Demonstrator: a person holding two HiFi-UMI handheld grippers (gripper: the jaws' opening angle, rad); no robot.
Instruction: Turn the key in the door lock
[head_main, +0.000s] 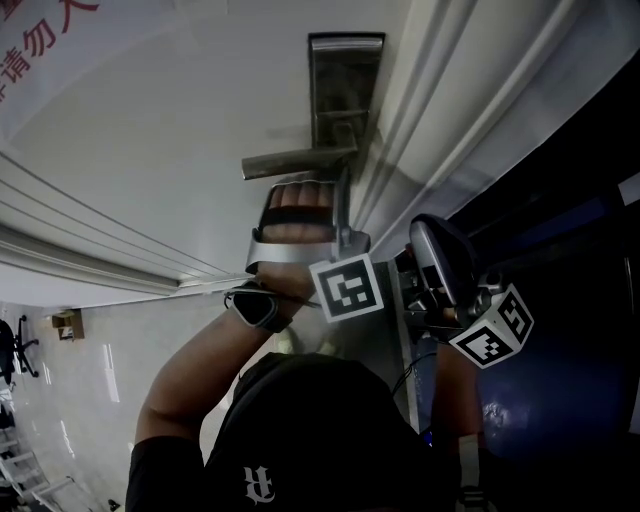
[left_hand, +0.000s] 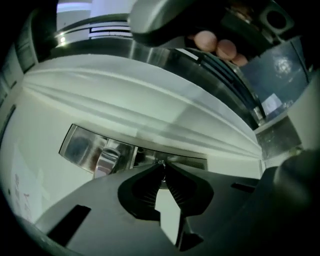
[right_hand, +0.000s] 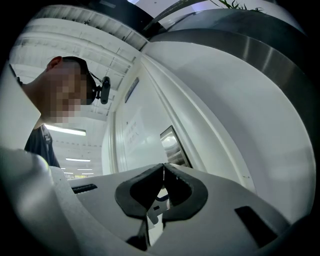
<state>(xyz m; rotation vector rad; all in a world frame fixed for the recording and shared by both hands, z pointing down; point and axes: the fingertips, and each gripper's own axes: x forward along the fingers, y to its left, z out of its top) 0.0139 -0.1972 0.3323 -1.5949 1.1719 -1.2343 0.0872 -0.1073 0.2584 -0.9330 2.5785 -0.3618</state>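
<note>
Left gripper view: the left gripper (left_hand: 161, 167) has its jaws narrowed to the tips, pinching the small metal key (left_hand: 160, 163).
The key sits at the steel lock plate (left_hand: 95, 148) of the white door (head_main: 170, 130), near the lever handle (head_main: 298, 162). The right gripper (right_hand: 163, 169) has its jaws closed on nothing, off beside the door's edge.

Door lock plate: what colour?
Silver: a brushed-metal door lock plate; the head view shows it best.

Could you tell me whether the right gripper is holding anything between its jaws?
No, the right gripper has its jaws together on nothing, pointing along the white door.
</note>
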